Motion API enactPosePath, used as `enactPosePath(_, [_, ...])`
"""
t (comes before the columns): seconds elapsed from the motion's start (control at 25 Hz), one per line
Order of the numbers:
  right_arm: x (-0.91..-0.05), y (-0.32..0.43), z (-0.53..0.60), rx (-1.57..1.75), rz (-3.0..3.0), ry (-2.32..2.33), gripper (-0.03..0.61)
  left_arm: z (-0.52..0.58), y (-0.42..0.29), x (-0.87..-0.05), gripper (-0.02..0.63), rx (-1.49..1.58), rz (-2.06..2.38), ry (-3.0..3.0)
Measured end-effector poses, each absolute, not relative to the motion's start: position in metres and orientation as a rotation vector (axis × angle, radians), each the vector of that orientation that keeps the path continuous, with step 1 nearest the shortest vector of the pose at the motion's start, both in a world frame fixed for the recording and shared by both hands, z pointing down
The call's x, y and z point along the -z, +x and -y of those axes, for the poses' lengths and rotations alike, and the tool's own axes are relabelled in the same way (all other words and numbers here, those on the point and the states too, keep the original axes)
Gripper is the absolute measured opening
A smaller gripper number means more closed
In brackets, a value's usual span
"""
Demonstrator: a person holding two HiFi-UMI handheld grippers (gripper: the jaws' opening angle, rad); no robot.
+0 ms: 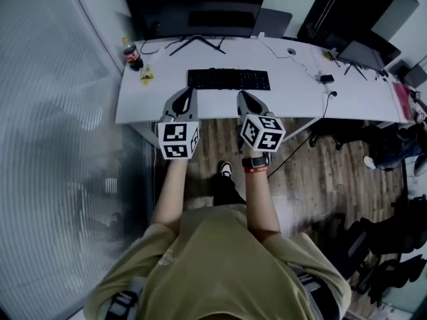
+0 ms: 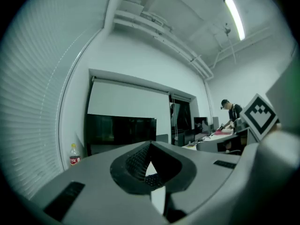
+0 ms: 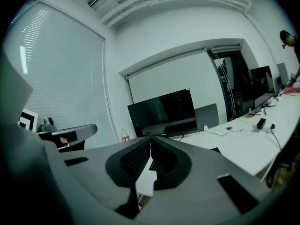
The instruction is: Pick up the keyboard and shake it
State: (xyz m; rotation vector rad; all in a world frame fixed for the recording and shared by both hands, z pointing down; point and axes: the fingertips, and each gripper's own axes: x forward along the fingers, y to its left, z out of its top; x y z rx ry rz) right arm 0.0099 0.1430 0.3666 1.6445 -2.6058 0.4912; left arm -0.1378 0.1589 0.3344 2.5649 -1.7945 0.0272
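Your left tongs [image 1: 189,92] and right tongs [image 1: 241,95] are both closed, empty, just short of the keyboard [image 1: 229,79].

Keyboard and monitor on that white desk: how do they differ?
The keyboard lies flat near the desk's front edge; the monitor stands upright at the back on a splayed stand. The keyboard is narrower than the monitor. The keyboard's top shows rows of keys; the monitor's face is one smooth dark screen. Both are black.
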Motion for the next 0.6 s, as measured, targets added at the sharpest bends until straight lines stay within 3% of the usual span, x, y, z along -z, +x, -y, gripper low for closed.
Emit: enactPosePath(0.6, [-0.376, 0.031, 0.012, -0.423, 2.559, 1.635, 0.026, -0.005, -0.115, -0.365, 0.020, -0.186, 1.751, 2.526])
